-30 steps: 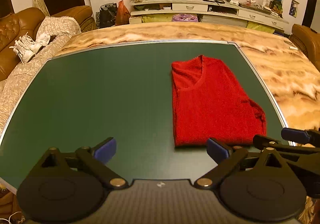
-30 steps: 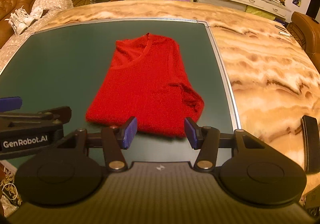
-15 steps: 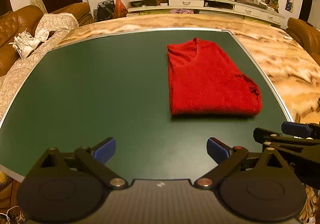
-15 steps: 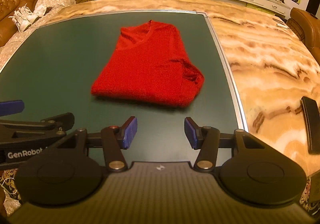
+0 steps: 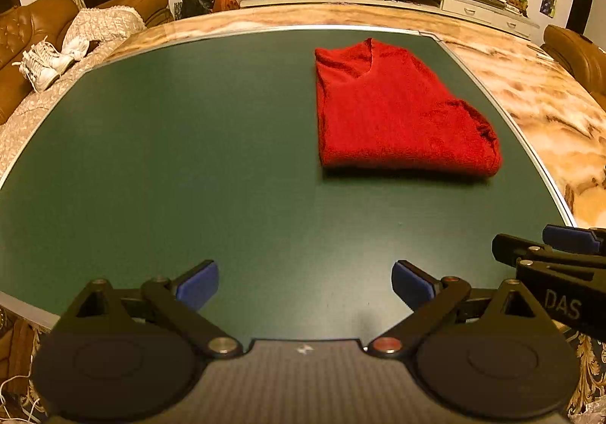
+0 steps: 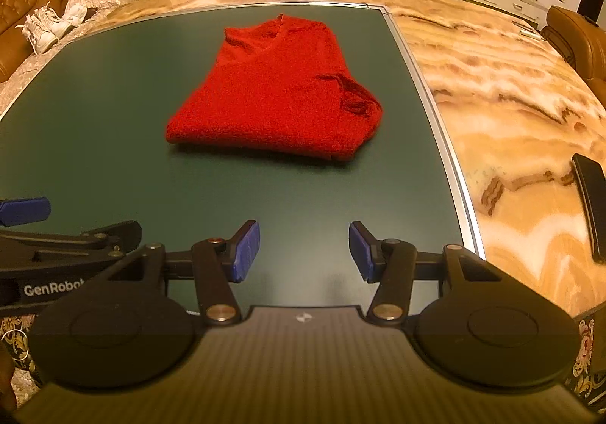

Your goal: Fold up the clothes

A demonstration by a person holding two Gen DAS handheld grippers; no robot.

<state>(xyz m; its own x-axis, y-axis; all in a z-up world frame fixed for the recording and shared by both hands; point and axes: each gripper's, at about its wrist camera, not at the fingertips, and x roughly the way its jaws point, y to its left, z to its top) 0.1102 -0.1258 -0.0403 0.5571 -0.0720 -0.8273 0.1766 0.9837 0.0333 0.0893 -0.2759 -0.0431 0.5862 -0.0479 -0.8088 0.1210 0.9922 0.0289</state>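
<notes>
**Red sweater lying folded, both grippers hovering empty**

I am looking down along both grippers at a dark green tabletop (image 5: 189, 158) edged in marbled orange stone. A red sweater (image 5: 394, 113) is lying folded into a neat rectangle on the far right part of the green surface, its V-neck pointing away from me and a bunched sleeve fold showing at its right edge. Nothing is touching it.

My left gripper (image 5: 305, 283) is hovering over the near part of the tabletop, well apart from the sweater, its jaws standing wide with nothing between them. My right gripper (image 6: 305, 251) is hovering just beside it on the right, facing the sweater's near edge; its jaws are partly spread and gripping nothing.

A flat black object (image 6: 591, 204) is resting on the stone edge to the right. Beyond the tabletop, white sneakers (image 5: 43, 64) are sitting on a brown leather sofa (image 5: 22, 37).
</notes>
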